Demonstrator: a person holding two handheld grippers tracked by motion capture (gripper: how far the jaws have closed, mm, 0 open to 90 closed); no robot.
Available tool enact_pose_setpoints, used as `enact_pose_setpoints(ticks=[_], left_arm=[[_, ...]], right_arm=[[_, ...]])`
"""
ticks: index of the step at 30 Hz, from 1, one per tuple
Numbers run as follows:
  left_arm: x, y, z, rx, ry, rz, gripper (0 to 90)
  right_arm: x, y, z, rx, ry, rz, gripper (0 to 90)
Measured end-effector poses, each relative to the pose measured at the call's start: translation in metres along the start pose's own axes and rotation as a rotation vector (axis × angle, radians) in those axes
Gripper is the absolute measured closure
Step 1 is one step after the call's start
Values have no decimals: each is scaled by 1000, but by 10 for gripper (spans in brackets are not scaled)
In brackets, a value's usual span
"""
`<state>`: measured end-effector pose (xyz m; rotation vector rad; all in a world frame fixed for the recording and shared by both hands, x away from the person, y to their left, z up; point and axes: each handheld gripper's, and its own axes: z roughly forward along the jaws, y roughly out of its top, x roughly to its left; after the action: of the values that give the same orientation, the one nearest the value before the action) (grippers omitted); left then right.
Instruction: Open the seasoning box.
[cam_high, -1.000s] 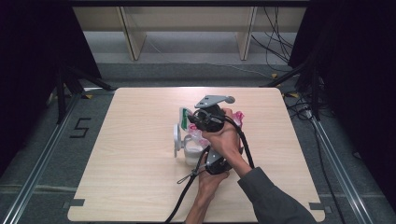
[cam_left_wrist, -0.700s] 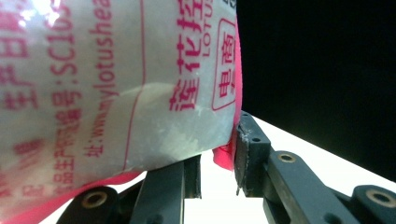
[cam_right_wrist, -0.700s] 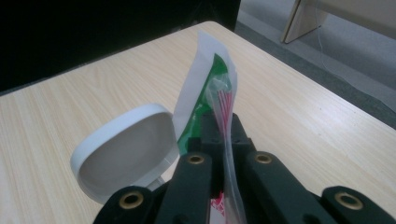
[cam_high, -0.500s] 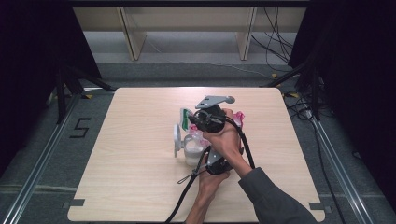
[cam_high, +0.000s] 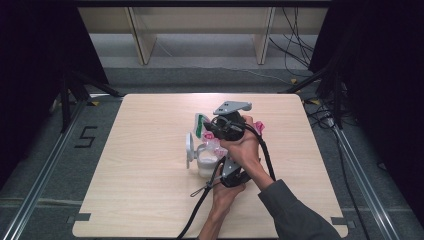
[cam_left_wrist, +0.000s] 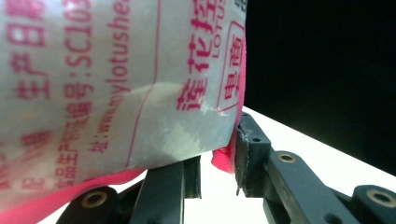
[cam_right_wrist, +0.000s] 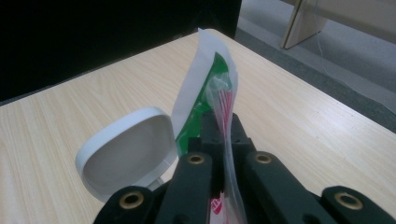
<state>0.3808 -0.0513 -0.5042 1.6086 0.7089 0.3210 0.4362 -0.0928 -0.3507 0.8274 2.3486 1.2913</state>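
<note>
High view overhead facing forward, gripper views close, sharing the table (cam_high: 150, 190)

Bare table (cam_high: 130, 190) lies free on the left and far right; at centre, the bag (cam_high: 212, 147), white lid (cam_high: 189, 149) and both hands block passage.

A table (cam_high: 140, 200) carries a small cluster at its centre: an open container (cam_high: 206, 164) with its lid (cam_high: 189, 149) hinged up at its 9 o'clock side. A plastic bag (cam_high: 212, 145) hangs directly above the container, with a card (cam_high: 199, 123) upright at the container's 12 o'clock. The right gripper (cam_high: 212, 131) is at 1 o'clock of the container, the left gripper (cam_high: 220, 161) just at 3 o'clock.
</note>
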Motion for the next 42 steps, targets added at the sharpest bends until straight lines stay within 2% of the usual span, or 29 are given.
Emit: enact_pose_setpoints(ticks=[1,2,3,4,7,8,9,10,11,12,13,15,16,17,18,20,22,24,25,26,27,30,31,32,35,36,39,41,42], left_arm=[[3,1,-2,-1,27,44,733],[5,1,-2,-3,28,56,732],[4,0,-2,1,41,43,730],[4,0,-2,8,67,40,729],[4,-1,-3,19,74,40,726],[5,-1,-3,18,67,39,726],[5,-1,-4,23,63,42,726],[3,-2,-1,-18,64,-2,723],[2,-2,-1,-16,67,-2,719],[4,-2,-1,9,68,27,717],[5,-2,-2,19,70,33,716],[4,-2,-2,16,69,28,714],[2,-3,0,-8,72,1,708],[2,-3,0,-1,77,14,703],[2,-3,-1,10,77,27,703],[2,-3,0,-5,80,2,701],[2,-3,-1,7,80,10,689],[3,-3,-1,-1,81,3,689],[3,-3,-1,-5,81,2,688],[3,-3,-1,-2,84,-1,686],[3,-3,-2,5,87,1,682],[3,-3,-3,21,86,14,679],[3,-4,-3,20,92,13,679],[3,-4,-3,21,96,13,676],[2,-4,-4,29,98,11,672],[3,-5,-3,21,80,7,668],[2,-5,-7,41,88,9,648],[2,-7,-7,39,76,11,643],[2,-7,-8,49,86,10,636]], right_arm=[[-1,0,0,-10,3,2,900],[0,0,-1,-23,-2,19,900],[0,-1,-3,-16,13,36,900],[-1,-1,-4,-34,19,32,900],[-2,-2,-10,-46,22,37,900],[-4,-2,-11,-63,29,22,900],[-4,-3,-14,-74,32,48,900],[-5,-4,-18,-79,31,56,900],[-7,-4,-21,-79,32,54,900],[-7,-5,-23,-93,38,61,900],[-8,-5,-27,-101,30,65,900],[-11,-6,-32,-121,35,62,900],[-13,-7,-34,-131,30,65,900],[-15,-8,-36,-134,38,66,900],[-15,-9,-40,-134,33,88,900],[-17,-11,-44,-156,40,92,900],[-21,-13,-48,-173,39,95,900],[-25,-15,-53,-195,40,97,900],[-25,-16,-55,-209,47,115,900],[-26,-17,-58,-211,45,123,900],[-28,-19,-59,-231,52,107,900],[-30,-26,-66,-260,59,151,900],[-31,-27,-69,-267,56,136,900],[-31,-30,-71,-274,65,163,900],[-32,-37,-77,-310,72,181,900],[-31,-39,-79,-323,73,172,900],[-31,-46,-85,-354,66,182,900],[-32,-51,-87,-371,79,202,900],[-31,-54,-89,-373,78,208,900]])
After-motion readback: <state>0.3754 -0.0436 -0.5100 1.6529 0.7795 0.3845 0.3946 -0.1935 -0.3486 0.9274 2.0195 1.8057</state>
